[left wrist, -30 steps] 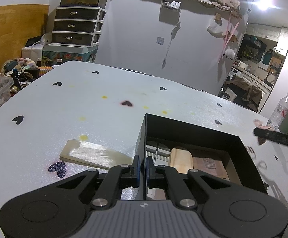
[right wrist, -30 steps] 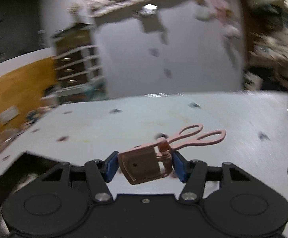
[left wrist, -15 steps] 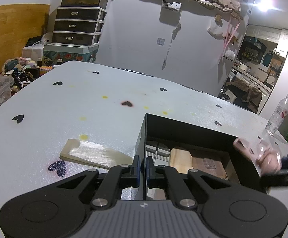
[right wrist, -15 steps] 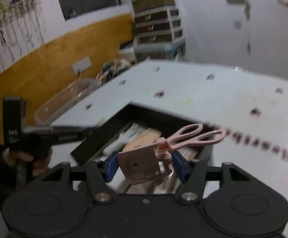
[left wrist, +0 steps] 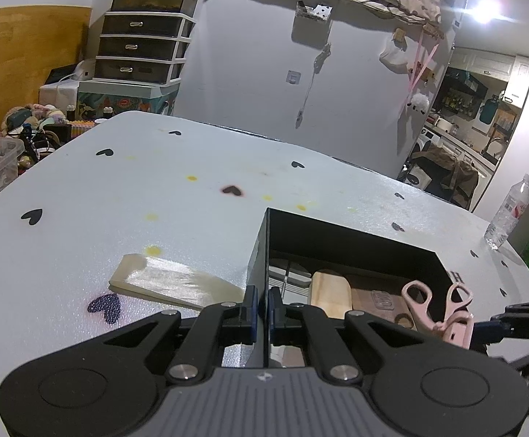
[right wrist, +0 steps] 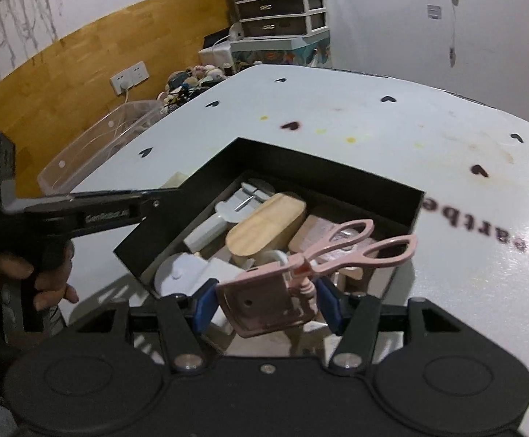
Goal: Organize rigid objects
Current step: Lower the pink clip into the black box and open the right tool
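Pink eyelash curler (right wrist: 293, 276), clamped in the right gripper (right wrist: 266, 300), is hovering over the black box (right wrist: 337, 174) at frame centre; the left gripper (left wrist: 261, 300) is pinching the box wall; next, lowering and releasing inside.

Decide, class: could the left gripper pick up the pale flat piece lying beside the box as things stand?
Probably not yet. The left gripper has its jaws shut on the box wall. The pale piece lies bare on the table, nothing over it, so letting go first would free the way.

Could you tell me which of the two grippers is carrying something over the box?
The right gripper: its jaws clamp a pink eyelash curler above the black box. The left gripper carries nothing; its jaws are shut on the box's wall.
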Demonstrator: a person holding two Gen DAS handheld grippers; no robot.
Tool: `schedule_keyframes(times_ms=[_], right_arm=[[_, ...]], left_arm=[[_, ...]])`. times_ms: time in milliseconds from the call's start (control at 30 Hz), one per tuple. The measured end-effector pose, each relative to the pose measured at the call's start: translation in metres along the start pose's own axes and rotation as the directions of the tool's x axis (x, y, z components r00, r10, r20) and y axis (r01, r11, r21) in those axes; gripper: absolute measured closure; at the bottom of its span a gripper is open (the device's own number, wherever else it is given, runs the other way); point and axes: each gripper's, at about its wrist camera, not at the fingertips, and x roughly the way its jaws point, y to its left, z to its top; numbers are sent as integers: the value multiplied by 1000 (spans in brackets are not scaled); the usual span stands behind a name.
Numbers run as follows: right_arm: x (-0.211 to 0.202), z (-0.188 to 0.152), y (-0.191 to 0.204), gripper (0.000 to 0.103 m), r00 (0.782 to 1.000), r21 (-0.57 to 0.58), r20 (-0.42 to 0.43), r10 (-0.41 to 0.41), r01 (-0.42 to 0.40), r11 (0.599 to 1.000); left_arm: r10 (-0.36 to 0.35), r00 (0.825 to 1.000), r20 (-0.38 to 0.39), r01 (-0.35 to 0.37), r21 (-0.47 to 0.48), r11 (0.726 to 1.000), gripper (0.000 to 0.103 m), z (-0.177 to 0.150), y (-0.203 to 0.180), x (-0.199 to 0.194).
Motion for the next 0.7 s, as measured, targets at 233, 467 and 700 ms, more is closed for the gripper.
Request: schedule_keyframes(times_ms=[233, 467, 700], right_arm=[[6, -3, 3, 32, 997, -13, -58, -41, 40, 999], [-16, 1, 2, 39, 999, -38, 16, -41, 42, 998], [-17, 1, -2, 45, 999, -17, 11, -47, 48, 999]], left_arm=[[0, 1000, 0, 0, 1, 1000, 98, 0, 0, 0], [0, 1000, 0, 0, 0, 1000, 98, 0, 0, 0], [1, 1000, 0, -1, 1, 1000, 98, 0, 0, 0]])
